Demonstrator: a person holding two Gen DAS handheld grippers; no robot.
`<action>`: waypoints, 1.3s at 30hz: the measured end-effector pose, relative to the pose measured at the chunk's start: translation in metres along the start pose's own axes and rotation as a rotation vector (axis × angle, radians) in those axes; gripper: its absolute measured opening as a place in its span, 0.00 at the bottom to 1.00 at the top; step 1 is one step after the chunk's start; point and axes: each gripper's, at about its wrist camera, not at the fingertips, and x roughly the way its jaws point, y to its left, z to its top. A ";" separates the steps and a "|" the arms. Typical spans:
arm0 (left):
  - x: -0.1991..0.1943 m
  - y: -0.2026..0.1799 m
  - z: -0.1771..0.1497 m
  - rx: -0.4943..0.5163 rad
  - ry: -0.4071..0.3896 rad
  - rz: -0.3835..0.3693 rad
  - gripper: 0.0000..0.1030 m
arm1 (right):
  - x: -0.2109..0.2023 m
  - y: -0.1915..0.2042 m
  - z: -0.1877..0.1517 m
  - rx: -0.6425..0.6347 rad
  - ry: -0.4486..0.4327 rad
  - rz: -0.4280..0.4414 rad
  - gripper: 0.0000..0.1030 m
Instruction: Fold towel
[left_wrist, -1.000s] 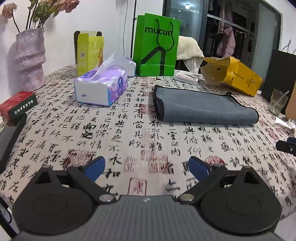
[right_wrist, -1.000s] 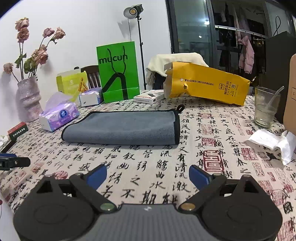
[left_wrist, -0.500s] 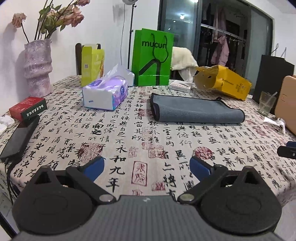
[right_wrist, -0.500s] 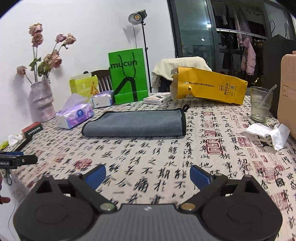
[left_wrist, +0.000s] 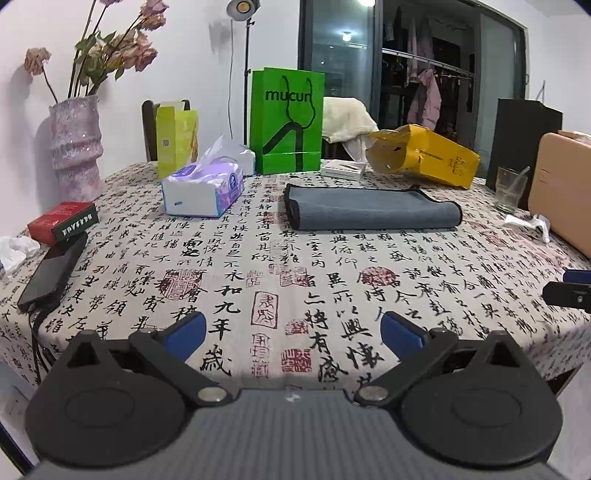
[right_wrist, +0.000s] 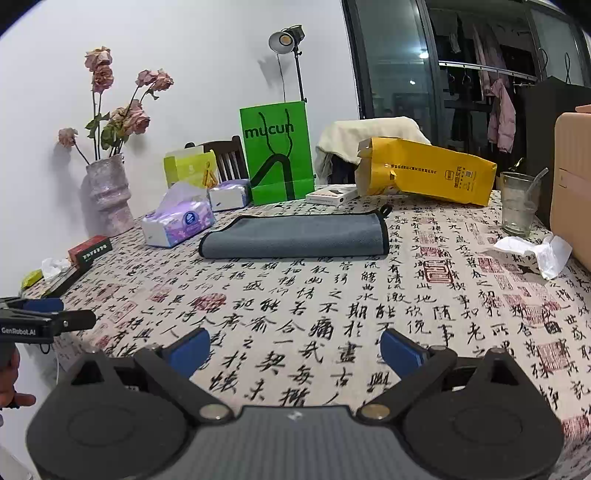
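Note:
A grey towel (left_wrist: 369, 210) with black edging lies folded into a long strip on the calligraphy tablecloth (left_wrist: 295, 280), far from both grippers; it also shows in the right wrist view (right_wrist: 295, 236). My left gripper (left_wrist: 293, 334) is open and empty above the table's near edge. My right gripper (right_wrist: 295, 347) is open and empty over the near part of the table. Each gripper's tip shows at the side of the other's view, the right one (left_wrist: 569, 291) and the left one (right_wrist: 48, 317).
Behind the towel stand a green bag (left_wrist: 286, 120), a yellow bag (left_wrist: 424, 157) on its side, a tissue pack (left_wrist: 203, 186) and a vase (left_wrist: 75, 142). A phone (left_wrist: 51, 273) and red box (left_wrist: 62, 221) lie left. A glass (right_wrist: 517, 203) and crumpled tissue (right_wrist: 532, 251) lie right.
Both grippers have pulled back and risen away from the towel, which now looks smaller and farther. The towel has not moved. Both stay open.

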 end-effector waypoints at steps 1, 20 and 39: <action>-0.003 -0.002 -0.001 0.009 -0.005 0.003 1.00 | 0.000 0.000 0.000 -0.002 0.000 0.000 0.96; -0.051 -0.023 -0.018 0.076 -0.052 -0.002 1.00 | -0.053 0.007 -0.021 0.008 -0.036 -0.035 0.97; -0.079 -0.029 -0.034 0.083 -0.077 -0.019 1.00 | -0.083 0.015 -0.039 0.049 -0.027 -0.031 0.98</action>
